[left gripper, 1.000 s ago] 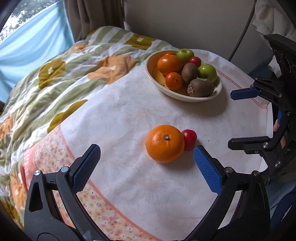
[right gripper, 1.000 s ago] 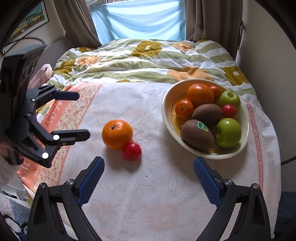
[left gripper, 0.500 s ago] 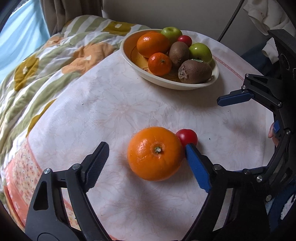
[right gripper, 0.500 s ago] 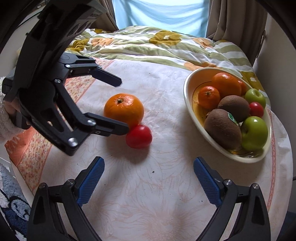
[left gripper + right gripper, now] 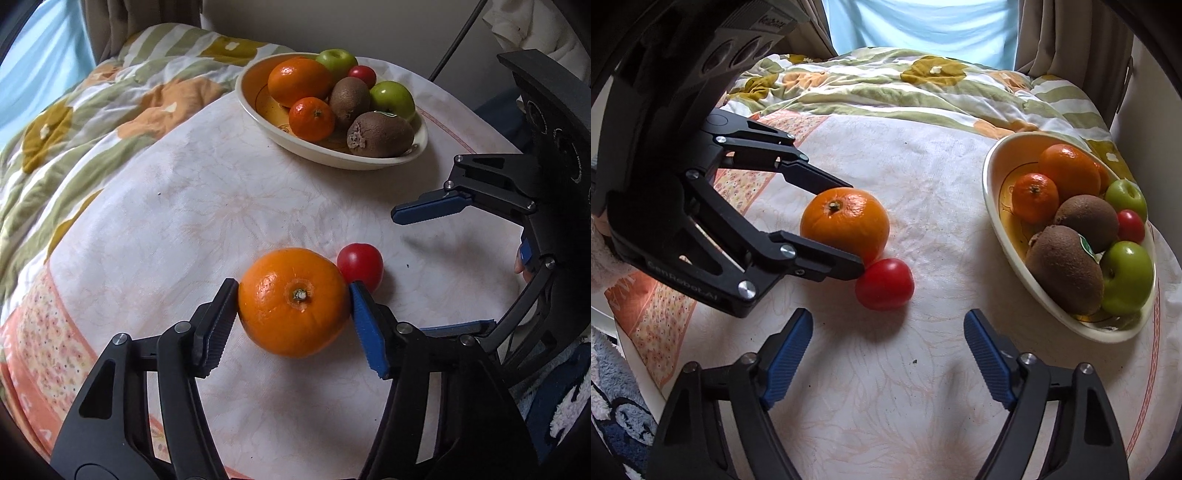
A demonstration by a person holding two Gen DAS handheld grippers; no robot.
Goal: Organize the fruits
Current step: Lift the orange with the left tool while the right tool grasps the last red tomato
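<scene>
A large orange (image 5: 293,301) lies on the white cloth with a small red tomato (image 5: 361,265) touching its far right side. My left gripper (image 5: 291,317) is shut on the orange, one pad on each side; it rests on the cloth. In the right wrist view the left gripper (image 5: 855,225) grips the orange (image 5: 846,221), with the tomato (image 5: 884,283) just in front. My right gripper (image 5: 886,354) is open and empty, a little short of the tomato. It also shows in the left wrist view (image 5: 436,266) at the right.
A cream bowl (image 5: 258,107) at the back holds oranges, kiwis, green apples and a small red fruit; it also shows in the right wrist view (image 5: 993,206). A flowered quilt (image 5: 92,122) covers the left and far side. The cloth's edge runs near the right.
My left gripper moved forward around the orange and closed on it. My right gripper moved closer to the tomato and its fingers narrowed somewhat.
</scene>
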